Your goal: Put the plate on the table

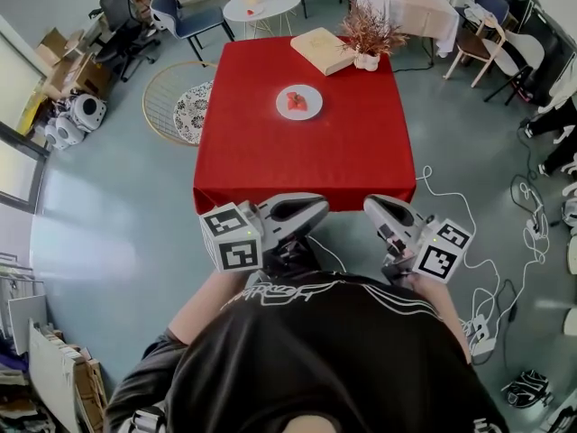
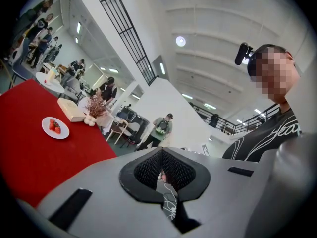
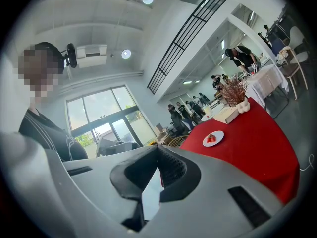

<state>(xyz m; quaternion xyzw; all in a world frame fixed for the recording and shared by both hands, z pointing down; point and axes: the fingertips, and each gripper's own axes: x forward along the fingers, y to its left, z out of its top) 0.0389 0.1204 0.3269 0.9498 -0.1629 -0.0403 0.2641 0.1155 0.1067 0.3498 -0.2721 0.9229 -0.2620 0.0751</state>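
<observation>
**Plate of fruit sits at table's centre, grippers idle at its near edge**

A round white plate, glazed and ceramic by the look of it, rests flat near the middle of the red-clothed square table and carries a few pieces of red fruit, probably strawberries. The person stands just off the table's near edge. The grey left gripper and the grey right gripper are both level, with their jaws closed together on nothing.

Judged from here, the plate is already where the task wants it. It should be stiff, smooth and breakable, and not heavy. The thin rim on the table's near side is the likely place to pinch it. One jaw would have to slide between the rim and the soft cloth, which may bunch. Any tilt could send the loose fruit rolling.

At the table's far edge lie a tan book-like block and a dried brown plant in a white pot. A grey-blue floor surrounds the table, with white cables trailing off its right corner and a small round white table beyond it.
</observation>
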